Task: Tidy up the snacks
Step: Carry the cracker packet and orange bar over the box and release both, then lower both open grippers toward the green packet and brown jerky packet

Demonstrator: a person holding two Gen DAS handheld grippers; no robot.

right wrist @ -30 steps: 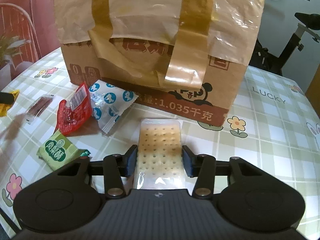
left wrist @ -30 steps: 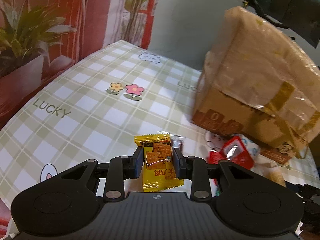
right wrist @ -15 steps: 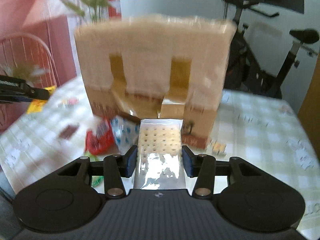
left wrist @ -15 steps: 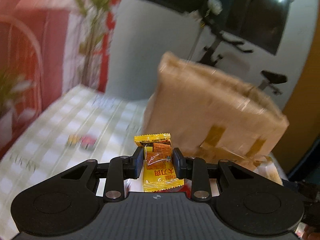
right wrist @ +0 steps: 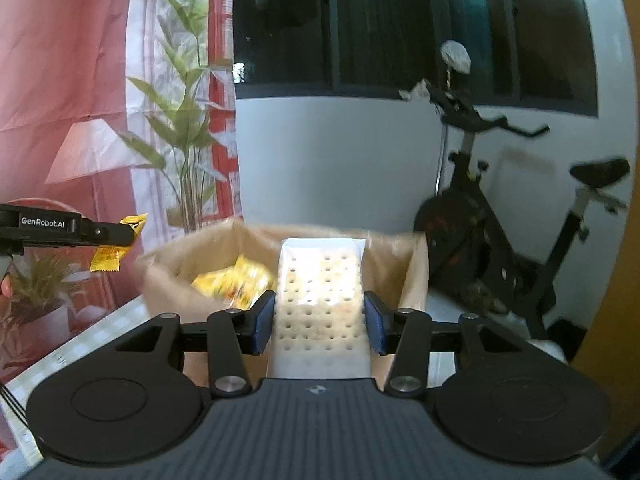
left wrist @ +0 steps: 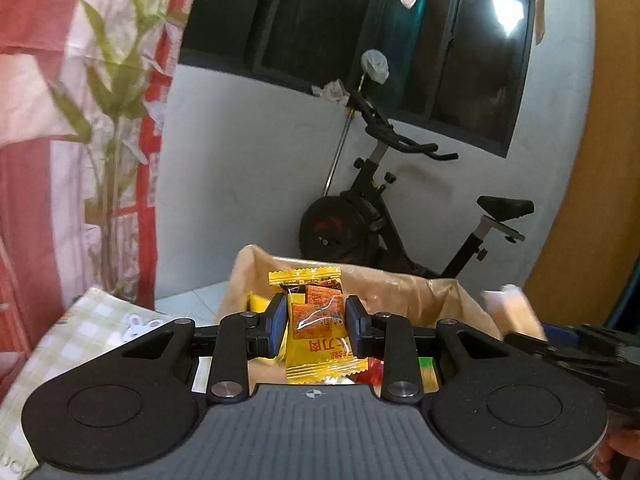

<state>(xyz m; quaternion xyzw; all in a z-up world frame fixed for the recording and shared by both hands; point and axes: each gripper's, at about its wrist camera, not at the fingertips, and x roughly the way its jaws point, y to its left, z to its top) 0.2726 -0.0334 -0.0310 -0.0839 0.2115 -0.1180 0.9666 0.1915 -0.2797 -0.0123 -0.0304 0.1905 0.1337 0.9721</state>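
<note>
The yellow snack packet sits pinched between the blue pads of the left gripper, which is clamped on its middle; the packet's crimped top edge stands clear above the pads and its lower end hangs below them. A clear window in the wrapper shows orange-brown squares inside. Behind it, at 12 o'clock from the gripper, is the open mouth of the paper-lined box, with more yellow wrappers visible just inside at 10 o'clock.

The cracker pack, a pale, dotted biscuit in clear wrap, is gripped at both long edges by the right gripper, jaws closed against it. It lies lengthwise along the fingers, its far end reaching over the near rim of the same box. Yellow packets lie inside the box at 10 o'clock from this gripper.

In the right wrist view the left gripper enters from 9 o'clock, holding its yellow packet beside the box's left wall. In the left wrist view the right gripper shows at 3 o'clock, blurred.

The checked tablecloth lies at 9 o'clock. An exercise bike stands behind the box, a potted plant to the left.
</note>
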